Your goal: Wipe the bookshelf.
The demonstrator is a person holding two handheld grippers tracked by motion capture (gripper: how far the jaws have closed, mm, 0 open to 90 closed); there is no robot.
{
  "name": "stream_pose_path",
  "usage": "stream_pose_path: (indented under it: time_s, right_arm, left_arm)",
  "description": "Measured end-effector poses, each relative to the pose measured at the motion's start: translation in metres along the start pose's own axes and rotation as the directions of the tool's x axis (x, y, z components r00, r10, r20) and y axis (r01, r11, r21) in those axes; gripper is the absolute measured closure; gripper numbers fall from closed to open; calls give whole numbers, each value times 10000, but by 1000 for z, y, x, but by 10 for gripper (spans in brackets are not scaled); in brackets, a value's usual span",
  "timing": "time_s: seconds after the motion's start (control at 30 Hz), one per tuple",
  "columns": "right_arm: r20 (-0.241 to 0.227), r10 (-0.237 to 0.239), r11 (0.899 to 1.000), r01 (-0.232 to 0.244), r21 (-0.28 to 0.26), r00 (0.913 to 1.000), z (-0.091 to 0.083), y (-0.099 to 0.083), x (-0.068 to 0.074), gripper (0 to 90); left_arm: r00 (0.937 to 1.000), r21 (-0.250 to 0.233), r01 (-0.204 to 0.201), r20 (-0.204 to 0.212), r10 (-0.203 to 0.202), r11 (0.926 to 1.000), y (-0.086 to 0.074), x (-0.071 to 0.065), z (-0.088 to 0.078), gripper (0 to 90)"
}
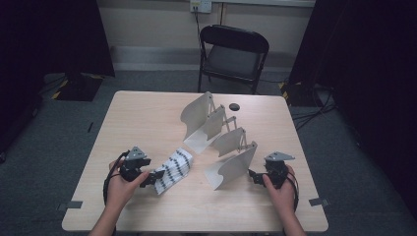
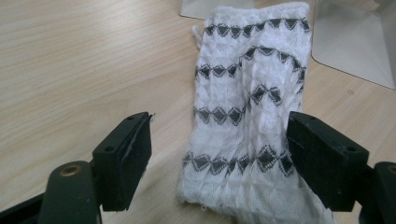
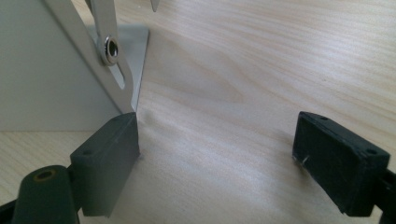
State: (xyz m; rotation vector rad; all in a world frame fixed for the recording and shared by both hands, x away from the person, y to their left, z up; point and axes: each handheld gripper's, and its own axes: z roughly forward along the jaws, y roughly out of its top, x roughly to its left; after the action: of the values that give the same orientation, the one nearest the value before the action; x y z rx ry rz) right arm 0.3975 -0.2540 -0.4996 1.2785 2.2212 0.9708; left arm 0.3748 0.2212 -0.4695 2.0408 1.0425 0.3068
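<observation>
A white knitted sock (image 1: pixel 172 169) with dark zigzag bands lies flat on the wooden table (image 1: pixel 142 113), left of centre. My left gripper (image 1: pixel 156 174) sits low at its near end. In the left gripper view the sock (image 2: pixel 247 116) stretches away between the wide-apart jaws of that gripper (image 2: pixel 219 135). The right jaw overlaps the sock's edge and the left jaw stands clear of it, so nothing is pinched. My right gripper (image 1: pixel 253 176) rests at the table's right front, open (image 3: pixel 217 140) over bare wood.
A grey rack of several curved panels on hinged metal arms (image 1: pixel 221 137) runs diagonally across the table's middle; its nearest panel (image 3: pixel 51 79) is just beside my right gripper's left jaw. A small black disc (image 1: pixel 234 106) lies at the far side. A black folding chair (image 1: pixel 233 49) stands behind the table.
</observation>
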Motion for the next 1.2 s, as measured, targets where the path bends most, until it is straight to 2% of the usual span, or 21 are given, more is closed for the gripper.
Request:
stream_pose_path:
  time_s: [0.33, 0.53, 0.9, 1.2]
  right_arm:
    - [4, 5, 10000, -5, -5, 10000, 0, 0, 0, 138]
    - [-2, 1, 10000, -1, -1, 10000, 0, 0, 0, 138]
    - [4, 6, 10000, -6, -5, 10000, 0, 0, 0, 138]
    - [6, 5, 10000, -5, -5, 10000, 0, 0, 0, 138]
  left_arm:
    - [10000, 10, 6, -35, -6, 10000, -5, 7, -12, 235]
    - [9998, 5, 121, -169, -121, 9999, -12, 14, -22, 235]
    - [9987, -150, 492, -94, -493, 9987, -27, 22, -38, 240]
    - [9982, -10, 529, -264, -529, 9986, -39, 28, -44, 241]
